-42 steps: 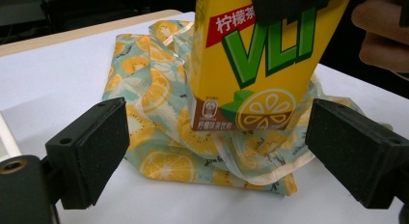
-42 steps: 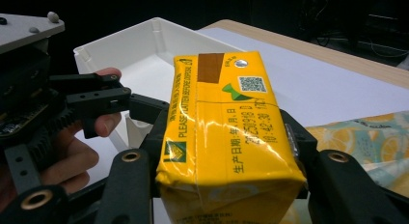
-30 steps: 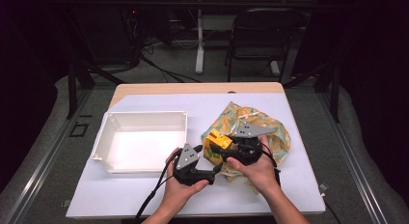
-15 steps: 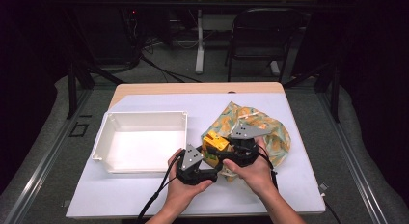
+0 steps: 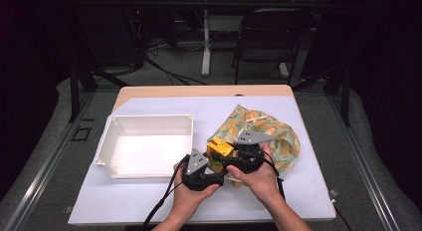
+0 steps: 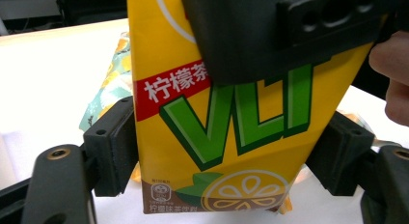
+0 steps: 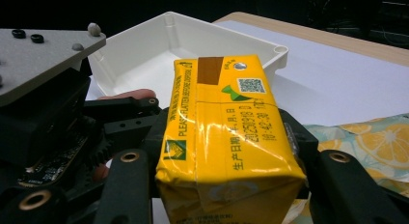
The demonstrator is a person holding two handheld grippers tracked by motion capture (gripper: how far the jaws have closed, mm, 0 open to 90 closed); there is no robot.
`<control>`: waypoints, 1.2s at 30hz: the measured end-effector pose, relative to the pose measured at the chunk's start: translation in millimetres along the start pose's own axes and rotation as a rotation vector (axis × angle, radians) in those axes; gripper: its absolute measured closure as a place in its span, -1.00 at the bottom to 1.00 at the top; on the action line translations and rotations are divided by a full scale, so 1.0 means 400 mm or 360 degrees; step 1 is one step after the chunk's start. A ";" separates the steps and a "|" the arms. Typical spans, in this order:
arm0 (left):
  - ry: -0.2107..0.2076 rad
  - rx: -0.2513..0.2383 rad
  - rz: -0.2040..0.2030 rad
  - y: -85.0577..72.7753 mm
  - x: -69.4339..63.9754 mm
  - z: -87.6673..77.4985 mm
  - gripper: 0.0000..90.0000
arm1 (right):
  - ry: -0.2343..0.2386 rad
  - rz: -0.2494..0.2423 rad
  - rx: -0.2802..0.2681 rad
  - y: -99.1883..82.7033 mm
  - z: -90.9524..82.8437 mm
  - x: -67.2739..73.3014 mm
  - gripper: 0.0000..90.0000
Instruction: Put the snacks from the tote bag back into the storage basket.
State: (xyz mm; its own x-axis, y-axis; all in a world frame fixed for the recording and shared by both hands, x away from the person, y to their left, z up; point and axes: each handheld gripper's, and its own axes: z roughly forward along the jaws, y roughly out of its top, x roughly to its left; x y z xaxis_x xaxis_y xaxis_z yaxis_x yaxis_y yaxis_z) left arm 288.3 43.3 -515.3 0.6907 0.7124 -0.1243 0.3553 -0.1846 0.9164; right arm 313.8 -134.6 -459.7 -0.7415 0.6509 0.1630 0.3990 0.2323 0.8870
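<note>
A yellow lemon-tea carton (image 5: pixel 220 147) is held just above the table between both hands. My right gripper (image 5: pixel 225 154) is shut on it, and in the right gripper view (image 7: pixel 226 151) its black pads press on the carton's (image 7: pixel 226 132) two sides. My left gripper (image 5: pixel 215 166) comes in from the left. In the left gripper view (image 6: pixel 226 156) its jaws stand on either side of the carton's (image 6: pixel 222 118) lower end. They have just been closing, and the pads are close to its sides without a clear squeeze. The right gripper's jaw (image 6: pixel 270 35) covers the carton's top.
A white empty tray (image 5: pixel 144 119) sits to the left, its rim (image 7: pixel 231 35) close behind the carton. A cloth bag with an orange-slice print (image 5: pixel 278 136) lies under and to the right of the hands. The table's front edge is near the forearms.
Both hands stay almost in place. The left gripper sits slightly closer against the carton than a second ago.
</note>
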 end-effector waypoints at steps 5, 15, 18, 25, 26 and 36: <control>0.0032 -0.0006 0.0028 -0.003 -0.008 -0.004 -0.33 | -0.0024 -0.0009 -0.0003 -0.003 0.004 0.004 0.10; 0.0016 0.0008 -0.0013 -0.002 0.003 -0.013 -0.29 | 0.0039 0.0008 -0.0079 0.002 -0.007 -0.009 -0.17; 0.0028 -0.0008 -0.0031 0.001 0.012 -0.018 -0.29 | 0.0062 0.0015 -0.0100 0.005 -0.021 -0.022 -0.30; 0.0067 -0.0031 -0.0028 0.010 0.030 -0.035 -0.29 | 0.0119 0.0022 -0.0171 0.010 -0.049 -0.038 -0.52; 0.0071 -0.0039 -0.0035 0.011 0.033 -0.038 -0.29 | 0.0125 0.0017 -0.0173 0.011 -0.053 -0.039 -0.53; 0.0111 -0.0081 -0.0083 0.021 0.067 -0.064 -0.29 | 0.0075 0.0022 -0.0225 0.008 -0.081 -0.064 -0.54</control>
State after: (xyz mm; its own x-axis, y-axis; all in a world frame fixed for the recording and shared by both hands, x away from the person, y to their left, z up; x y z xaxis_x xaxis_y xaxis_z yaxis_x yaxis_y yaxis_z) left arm 293.7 78.4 -501.2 0.6259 0.7659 -0.1474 0.3559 -0.1123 0.9278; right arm 316.5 -174.1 -447.0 -0.7623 0.6178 0.1929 0.3319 0.1173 0.9360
